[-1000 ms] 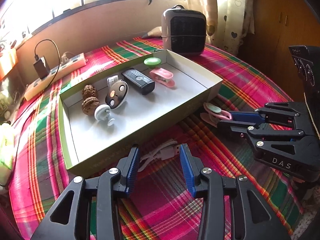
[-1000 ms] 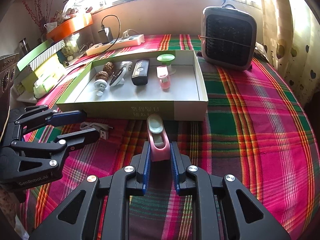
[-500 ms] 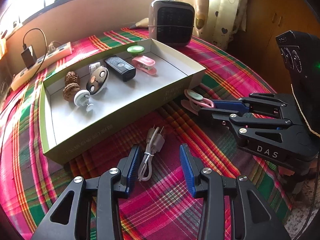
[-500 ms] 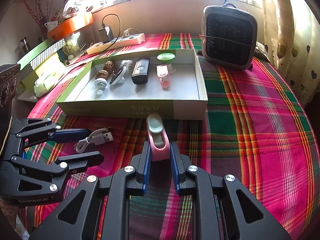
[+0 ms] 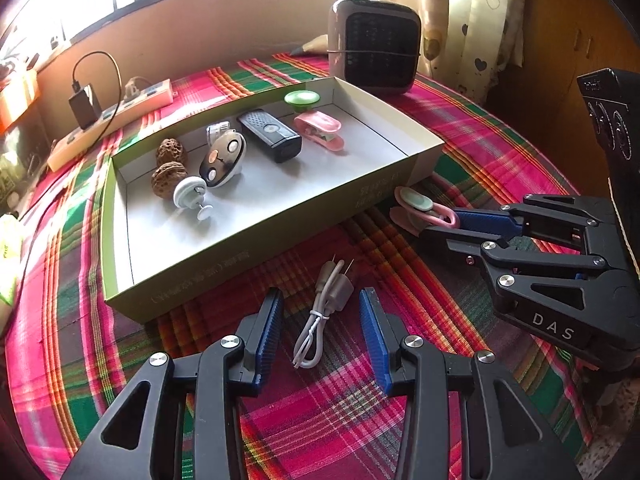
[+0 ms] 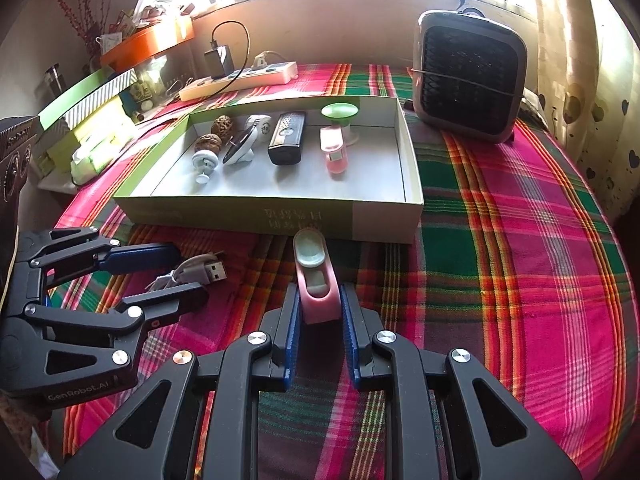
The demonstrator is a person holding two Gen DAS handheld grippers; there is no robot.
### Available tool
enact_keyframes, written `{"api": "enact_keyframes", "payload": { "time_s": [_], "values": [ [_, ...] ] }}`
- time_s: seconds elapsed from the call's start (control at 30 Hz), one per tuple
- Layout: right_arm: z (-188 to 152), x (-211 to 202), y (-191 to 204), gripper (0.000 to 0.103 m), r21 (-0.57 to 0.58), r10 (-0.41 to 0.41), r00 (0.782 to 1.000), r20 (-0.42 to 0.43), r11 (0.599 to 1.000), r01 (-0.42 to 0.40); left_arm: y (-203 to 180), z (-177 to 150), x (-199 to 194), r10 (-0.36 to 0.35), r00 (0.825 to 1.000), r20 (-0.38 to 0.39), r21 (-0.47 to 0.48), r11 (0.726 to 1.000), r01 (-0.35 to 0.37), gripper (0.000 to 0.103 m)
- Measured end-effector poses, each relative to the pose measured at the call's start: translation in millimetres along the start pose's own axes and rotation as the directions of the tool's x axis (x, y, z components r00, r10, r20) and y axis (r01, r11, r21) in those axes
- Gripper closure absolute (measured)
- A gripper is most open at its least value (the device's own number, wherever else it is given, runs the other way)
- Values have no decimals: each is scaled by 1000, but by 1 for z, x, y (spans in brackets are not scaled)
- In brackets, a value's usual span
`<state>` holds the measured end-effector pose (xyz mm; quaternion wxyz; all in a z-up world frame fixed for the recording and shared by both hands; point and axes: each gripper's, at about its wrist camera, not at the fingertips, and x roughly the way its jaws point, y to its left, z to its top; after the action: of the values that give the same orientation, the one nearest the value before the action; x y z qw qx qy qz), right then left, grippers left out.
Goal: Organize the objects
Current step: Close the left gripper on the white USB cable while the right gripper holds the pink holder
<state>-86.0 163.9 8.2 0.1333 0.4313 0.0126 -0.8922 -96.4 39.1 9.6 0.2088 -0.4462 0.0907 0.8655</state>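
Gripper jaws on the left gripper [image 5: 320, 336] stood wide apart, with a coiled white USB cable [image 5: 325, 312] lying on the plaid tabletop [image 6: 520, 264] between its blue pads, untouched. The right gripper [image 6: 320, 320] was narrowed onto a pink clip [image 6: 317, 280], pinching its rear end; whether the clip's underside rested on the cloth could not be told. That clip's green-tipped front pointed at the near wall of the shallow cardboard box [image 6: 380, 224], just short of it.

In the right wrist view, the left gripper's lower finger hid part of the cable, leaving only its USB plug clear. Both views were cut off by the fisheye's dark edges, and the window glare washed out the sill.

Inside the box lay two walnuts [image 5: 170, 164], a white suction hook [image 5: 192, 196], a black-and-white oval key fob [image 5: 222, 156], a black remote [image 5: 270, 136], a second pink clip [image 5: 320, 132] and a green-capped knob [image 5: 302, 98]. A small white item behind the fob was too hidden to identify.

Printed characters on the box's near wall were too blurred to read. "DAS" showed on the right gripper's body in the left view, and "GenRobot.AI" on the left gripper's in the right view. A dark-grilled heater [image 6: 470, 76] stood beyond the box, with a power strip [image 6: 240, 80] near the wall.
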Motion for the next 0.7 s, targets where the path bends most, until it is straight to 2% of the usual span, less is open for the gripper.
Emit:
{"api": "enact_keyframes", "payload": {
  "time_s": [0.17,0.4,0.7],
  "values": [
    [4,3,4,67,-22,9,1000,-2,1000,-9,-4,1,2,27,1000,10,22,999,-27,65],
    [7,7,6,67,-43,-17,1000,-1,999,17,-4,0,2,32,999,25,20,999,-32,67],
    [9,9,7,68,-63,-33,999,-2,997,33,-5,2,4,32,999,37,25,999,-33,83]
  ]
}}
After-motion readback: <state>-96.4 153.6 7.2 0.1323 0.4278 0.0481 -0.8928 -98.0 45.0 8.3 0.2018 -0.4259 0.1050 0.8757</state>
